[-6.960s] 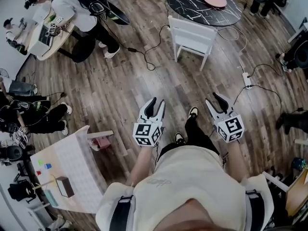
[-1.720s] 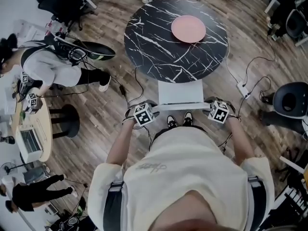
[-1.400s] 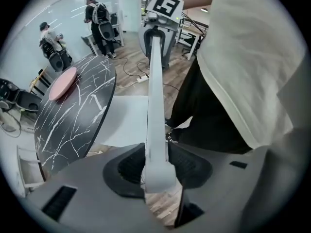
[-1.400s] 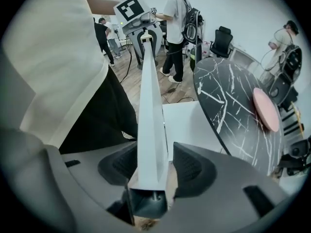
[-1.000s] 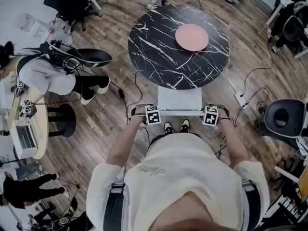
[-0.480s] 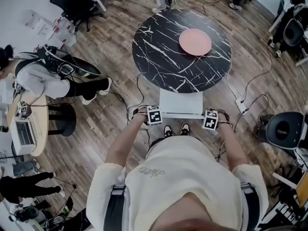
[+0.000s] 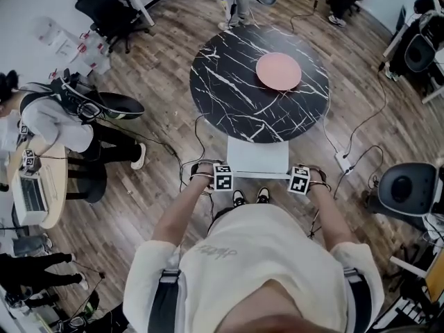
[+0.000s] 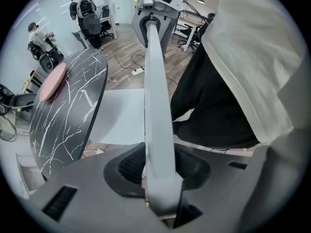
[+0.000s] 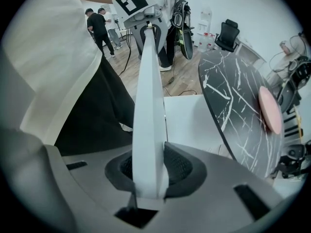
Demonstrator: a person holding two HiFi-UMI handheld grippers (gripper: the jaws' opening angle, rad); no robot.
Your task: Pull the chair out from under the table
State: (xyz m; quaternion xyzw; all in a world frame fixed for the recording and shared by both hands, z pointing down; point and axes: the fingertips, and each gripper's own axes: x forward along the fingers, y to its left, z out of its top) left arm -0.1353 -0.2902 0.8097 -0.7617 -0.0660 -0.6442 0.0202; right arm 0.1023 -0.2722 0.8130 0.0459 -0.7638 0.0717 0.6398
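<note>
The white chair [image 7: 258, 155] stands with its seat partly under the round black marble table [image 7: 229, 89]. Both grippers point down over the chair's back rail [image 8: 156, 106], one at each end. My left gripper [image 7: 223, 178] has just been closing, and in the left gripper view the rail fills the gap between its pads [image 8: 159, 166]. My right gripper [image 7: 299, 180] straddles the same rail [image 9: 148, 106]. Its jaws have just eased open slightly, but the pads still press the rail [image 9: 149, 171]. A pink plate [image 7: 278, 71] lies on the table.
A power strip [image 7: 343, 161] and cables lie on the wood floor right of the chair. A black office chair [image 7: 406, 189] stands at the far right. A seated person [image 7: 48, 116] and a wooden desk [image 7: 35, 193] are at the left. My shoes [image 7: 239, 198] are just behind the chair.
Since the earliest frame I have walked up to the chair and both grippers have come down over its back rail. Over the last second the hands stay at the rail's ends.
</note>
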